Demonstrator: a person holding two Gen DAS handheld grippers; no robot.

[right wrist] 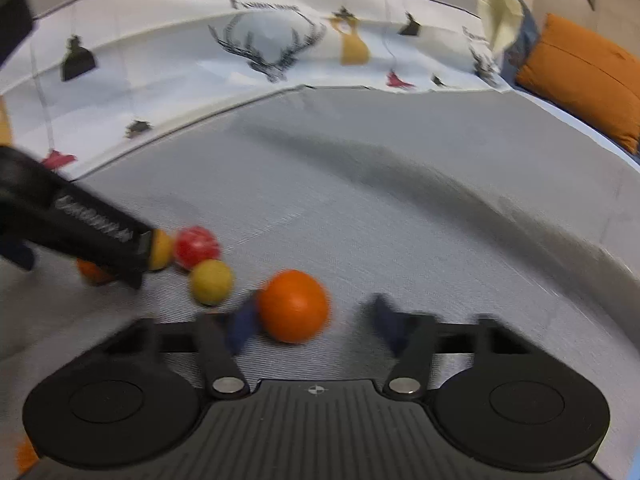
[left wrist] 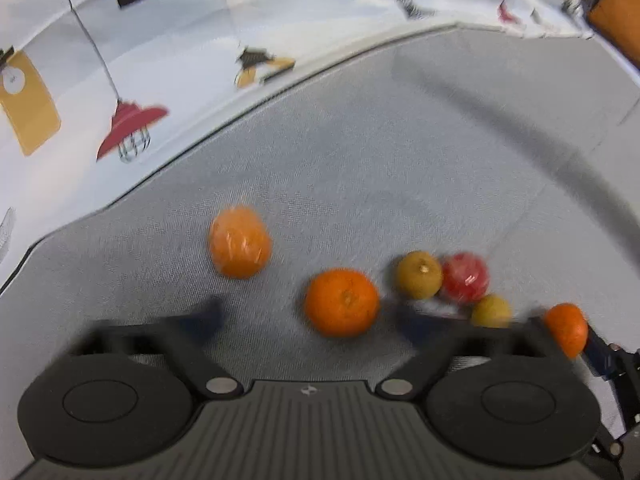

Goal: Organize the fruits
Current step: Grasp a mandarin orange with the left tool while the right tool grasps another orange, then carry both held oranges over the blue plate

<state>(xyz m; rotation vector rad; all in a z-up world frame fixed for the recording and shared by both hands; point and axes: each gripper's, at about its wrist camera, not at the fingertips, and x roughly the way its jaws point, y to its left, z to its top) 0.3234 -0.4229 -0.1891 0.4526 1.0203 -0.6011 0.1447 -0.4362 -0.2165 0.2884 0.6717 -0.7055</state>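
While both grippers are hovering over the grey surface [left wrist: 360, 140], the left gripper [left wrist: 308, 316] jaws are sitting released around one orange [left wrist: 341, 302], and the right gripper [right wrist: 316, 320] jaws are loose beside another orange [right wrist: 294, 305].

Black gripper [left wrist: 308, 316], dark-blue fingertips [left wrist: 208, 316], ribbed body.

Mat [left wrist: 400, 168]: plain grey weave. Cloth [left wrist: 180, 40]: white, printed with red lamps, mustard tags, black antlers. Fruit: three oranges [left wrist: 342, 302], vivid orange; red apple [left wrist: 466, 278], possibly yellow-flecked (blurred); two yellow-green fruits [left wrist: 419, 275]. Cushion [right wrist: 584, 76]: orange. Finger pads [right wrist: 242, 326]: dark blue.
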